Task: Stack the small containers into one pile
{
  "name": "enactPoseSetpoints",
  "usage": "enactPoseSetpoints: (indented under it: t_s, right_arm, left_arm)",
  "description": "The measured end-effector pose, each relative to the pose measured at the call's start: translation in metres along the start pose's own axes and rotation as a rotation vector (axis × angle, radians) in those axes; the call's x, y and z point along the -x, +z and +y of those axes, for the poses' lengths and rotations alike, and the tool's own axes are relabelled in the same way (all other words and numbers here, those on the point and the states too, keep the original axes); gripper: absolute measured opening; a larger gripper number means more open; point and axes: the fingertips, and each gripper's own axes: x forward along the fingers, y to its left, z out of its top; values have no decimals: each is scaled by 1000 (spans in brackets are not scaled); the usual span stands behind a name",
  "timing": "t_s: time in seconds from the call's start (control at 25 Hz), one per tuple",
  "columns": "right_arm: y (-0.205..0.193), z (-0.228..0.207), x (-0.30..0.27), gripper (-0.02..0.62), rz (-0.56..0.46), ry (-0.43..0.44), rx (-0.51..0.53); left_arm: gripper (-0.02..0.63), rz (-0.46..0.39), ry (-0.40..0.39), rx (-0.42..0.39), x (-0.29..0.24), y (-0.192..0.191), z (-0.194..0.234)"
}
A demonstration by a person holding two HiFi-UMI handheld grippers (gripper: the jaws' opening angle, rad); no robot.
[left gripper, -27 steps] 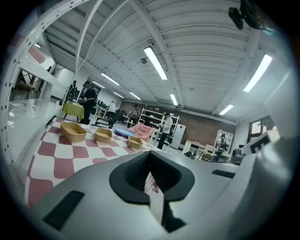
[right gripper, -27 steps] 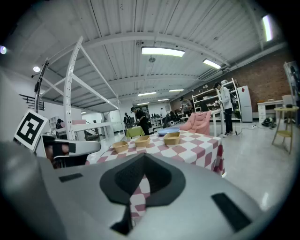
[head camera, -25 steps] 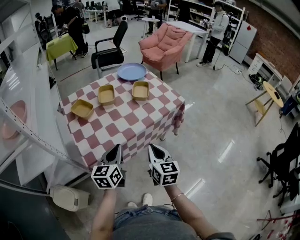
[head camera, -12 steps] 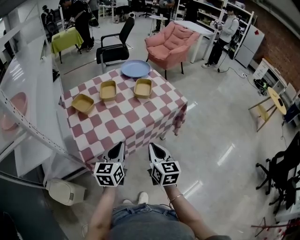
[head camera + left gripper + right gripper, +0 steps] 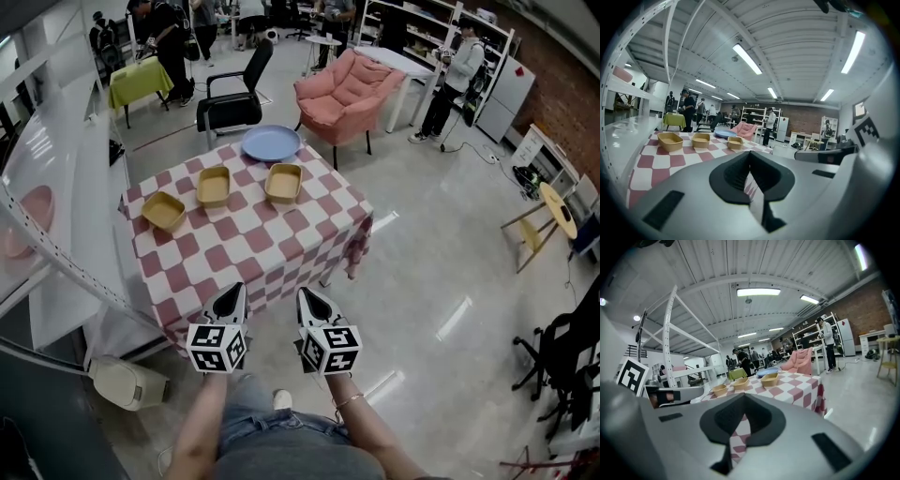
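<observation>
Three small tan containers stand apart in a row on the red-and-white checkered table (image 5: 244,253): the left container (image 5: 164,211), the middle container (image 5: 214,186) and the right container (image 5: 282,183). The same row shows as left container (image 5: 670,140), middle container (image 5: 701,139) and right container (image 5: 735,142) in the left gripper view. My left gripper (image 5: 233,293) and right gripper (image 5: 306,295) hang side by side just off the table's near edge, well short of the containers. Both are shut and hold nothing. The right gripper view shows the right container (image 5: 769,379) nearest.
A blue plate (image 5: 271,143) lies at the table's far edge behind the containers. A white shelving rack (image 5: 56,234) runs along the left, with a white bin (image 5: 127,382) on the floor beside it. A pink armchair (image 5: 342,89) and a black office chair (image 5: 230,98) stand beyond the table.
The head view has shifted a little and the person's feet have moved. Both grippers stay shut in the same place below the table's near edge. The containers have not moved.
</observation>
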Motion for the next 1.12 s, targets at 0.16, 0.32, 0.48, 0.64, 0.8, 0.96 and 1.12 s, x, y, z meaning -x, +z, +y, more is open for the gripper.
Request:
enactPoseSetpoints:
  t_s: [0.16,0.32,0.48,0.64,0.8,0.96,1.12]
  right_arm:
    - [6,-13,-8,9,-7,-10,-12]
    - [11,-28,-23,11,-4,-25,-17]
    - [20,-42,-43,11,-5,-43,-15]
    - [29,-55,-71,11,-4,-55,-16]
    - [39,-62,-106,11,5,-55,-15]
    - [50,-68,-143,11,11,-51,-5]
    - [62,-72,-183,11,23,-45,2]
  left_arm:
    - [17,3,1,-5,-15,4,1]
    - [17,0,-9,-17,-40,11,4]
    - [17,9,-13,-17,-70,18,15]
    - [17,10,-22,-19,-100,26,30]
    - [17,17,-20,-16,-129,35,51]
    - [17,19,-14,-19,-160,47,76]
    - [17,25,-8,-19,-190,58,100]
